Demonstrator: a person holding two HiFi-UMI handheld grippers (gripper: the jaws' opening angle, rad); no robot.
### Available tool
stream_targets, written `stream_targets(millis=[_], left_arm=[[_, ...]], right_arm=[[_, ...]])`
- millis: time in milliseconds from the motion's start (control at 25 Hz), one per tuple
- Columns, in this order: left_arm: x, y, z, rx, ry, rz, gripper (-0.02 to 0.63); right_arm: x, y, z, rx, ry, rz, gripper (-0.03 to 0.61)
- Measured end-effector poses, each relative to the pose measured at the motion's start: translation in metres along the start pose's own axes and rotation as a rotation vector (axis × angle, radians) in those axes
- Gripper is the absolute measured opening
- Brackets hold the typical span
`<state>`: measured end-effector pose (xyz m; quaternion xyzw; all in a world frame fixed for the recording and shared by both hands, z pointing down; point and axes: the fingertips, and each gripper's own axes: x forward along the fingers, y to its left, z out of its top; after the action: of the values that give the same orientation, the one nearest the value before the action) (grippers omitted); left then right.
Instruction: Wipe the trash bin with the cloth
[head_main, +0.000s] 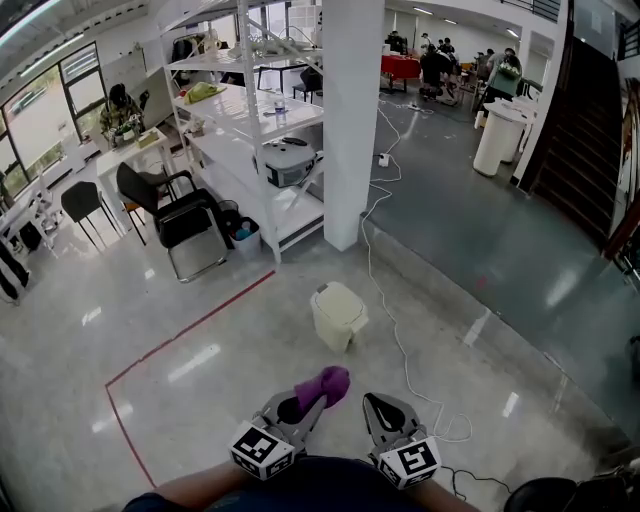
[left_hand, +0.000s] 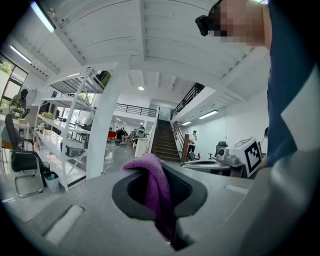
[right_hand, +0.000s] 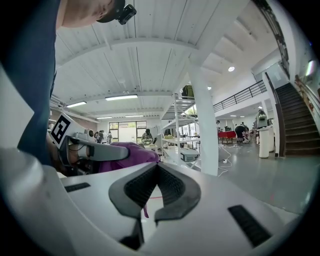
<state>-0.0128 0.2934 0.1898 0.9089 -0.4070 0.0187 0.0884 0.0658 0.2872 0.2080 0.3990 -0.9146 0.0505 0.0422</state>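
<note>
Left gripper (head_main: 312, 405) jaws pinch cloth (head_main: 330, 382); right gripper (head_main: 378, 405) jaws pressed together, seemingly empty; bin (head_main: 338, 315) apart

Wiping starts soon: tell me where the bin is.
In the head view the bin stands on the floor at centre, ahead of the cloth in the left gripper, near the white pillar.

Left tool (head_main: 310, 406) clamped on cloth (head_main: 328, 383), right tool (head_main: 373, 403) closed, side by side
</note>
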Motion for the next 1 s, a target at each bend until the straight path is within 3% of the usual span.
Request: stream_targets(millis=[680,1000], left_arm=[[0.08,0.206,0.049,0.021,0.0,-0.146,0.025],[0.11,0.242,0.049,0.008,0.029,-0.169,0.025]], right_arm=[[0.204,-0.063,0.041,0.005,0.011,-0.177,0.006],[0.245,-0.085,0.047,0.004,0.011,-0.185,0.006]])
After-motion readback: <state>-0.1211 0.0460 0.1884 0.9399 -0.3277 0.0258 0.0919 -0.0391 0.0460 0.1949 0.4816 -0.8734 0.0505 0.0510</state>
